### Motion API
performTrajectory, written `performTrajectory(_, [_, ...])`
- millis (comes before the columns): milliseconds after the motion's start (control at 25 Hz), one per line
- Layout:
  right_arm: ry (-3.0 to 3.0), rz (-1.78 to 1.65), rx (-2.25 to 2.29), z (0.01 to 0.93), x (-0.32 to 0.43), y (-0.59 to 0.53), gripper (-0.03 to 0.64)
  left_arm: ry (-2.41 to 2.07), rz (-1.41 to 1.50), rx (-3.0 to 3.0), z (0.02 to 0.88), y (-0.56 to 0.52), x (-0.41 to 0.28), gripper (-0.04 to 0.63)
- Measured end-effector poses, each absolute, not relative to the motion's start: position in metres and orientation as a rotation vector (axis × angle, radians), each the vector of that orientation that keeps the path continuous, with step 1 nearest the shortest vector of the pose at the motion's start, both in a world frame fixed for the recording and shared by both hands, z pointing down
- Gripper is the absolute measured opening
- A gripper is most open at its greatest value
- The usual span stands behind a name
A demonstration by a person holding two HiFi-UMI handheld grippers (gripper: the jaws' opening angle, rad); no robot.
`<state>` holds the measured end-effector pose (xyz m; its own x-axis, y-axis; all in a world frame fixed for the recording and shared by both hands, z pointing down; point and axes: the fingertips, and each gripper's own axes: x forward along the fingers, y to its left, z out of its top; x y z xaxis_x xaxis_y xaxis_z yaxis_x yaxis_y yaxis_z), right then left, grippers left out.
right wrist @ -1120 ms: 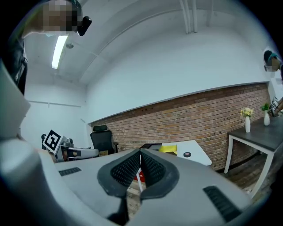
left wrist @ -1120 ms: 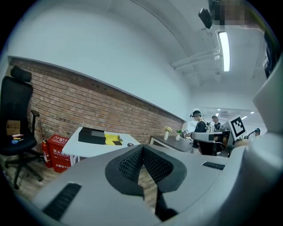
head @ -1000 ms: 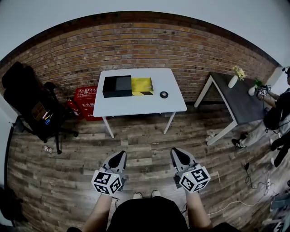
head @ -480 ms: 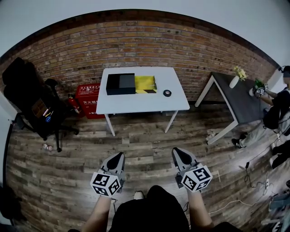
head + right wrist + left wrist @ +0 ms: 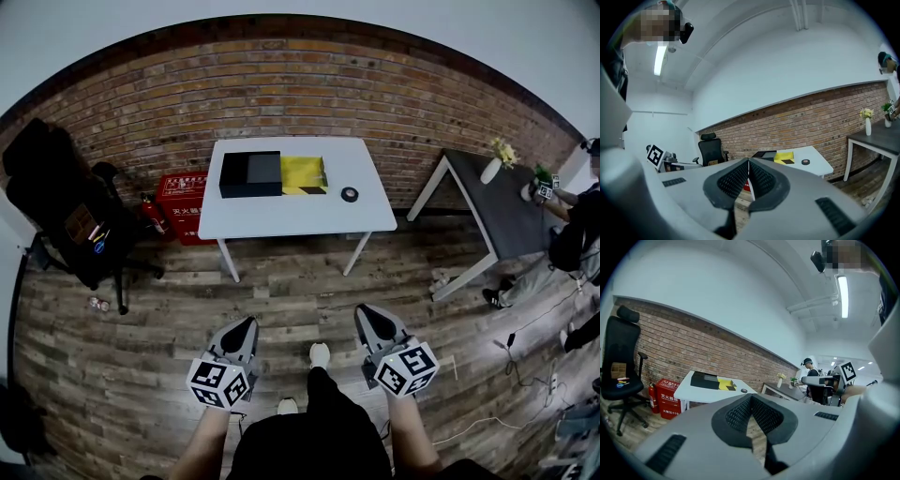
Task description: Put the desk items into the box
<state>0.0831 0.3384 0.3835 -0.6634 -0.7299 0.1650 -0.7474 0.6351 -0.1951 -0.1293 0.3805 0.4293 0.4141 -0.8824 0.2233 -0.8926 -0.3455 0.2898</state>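
A white table (image 5: 291,214) stands against the brick wall some way ahead. On it lie a black box (image 5: 250,173), a yellow and black item (image 5: 304,172) beside the box, and a small black tape roll (image 5: 350,194). My left gripper (image 5: 246,324) and right gripper (image 5: 366,312) hover over the wooden floor, well short of the table, both shut with nothing between the pads. In the left gripper view its jaws (image 5: 751,401) meet below the box (image 5: 705,379). In the right gripper view the closed jaws (image 5: 748,166) sit below the yellow item (image 5: 784,156) and the tape roll (image 5: 805,161).
A black office chair (image 5: 56,202) stands at the left, with a red fire-equipment box (image 5: 180,208) and an extinguisher by the table's leg. A dark side table (image 5: 497,211) with a vase is at the right, a seated person (image 5: 572,234) beyond it. Cables lie on the floor at lower right.
The table has drifted slightly right and nearer in the head view. A foot has stepped forward between the two grippers. Both grippers stay shut and hold nothing.
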Motion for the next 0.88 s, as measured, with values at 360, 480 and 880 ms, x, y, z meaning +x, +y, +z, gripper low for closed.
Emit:
performTrajectory(360, [-2.798,0.395,1.211,0.391,0.097,0.251,0.021,-1.520,0.062,2.311,0.430,0.298,-0.109,0.012])
performTrajectory(480, [-2.800,0.400,1.204,0.390,0.105,0.212,0.021,-1.528,0.069,2.313,0.425,0.264,-0.100,0.011])
performTrajectory(880, [-2.835,0.408,1.102,0.389,0.120,0.104,0.021,-1.582,0.080,2.249,0.426,0.174,-0.078,0.012])
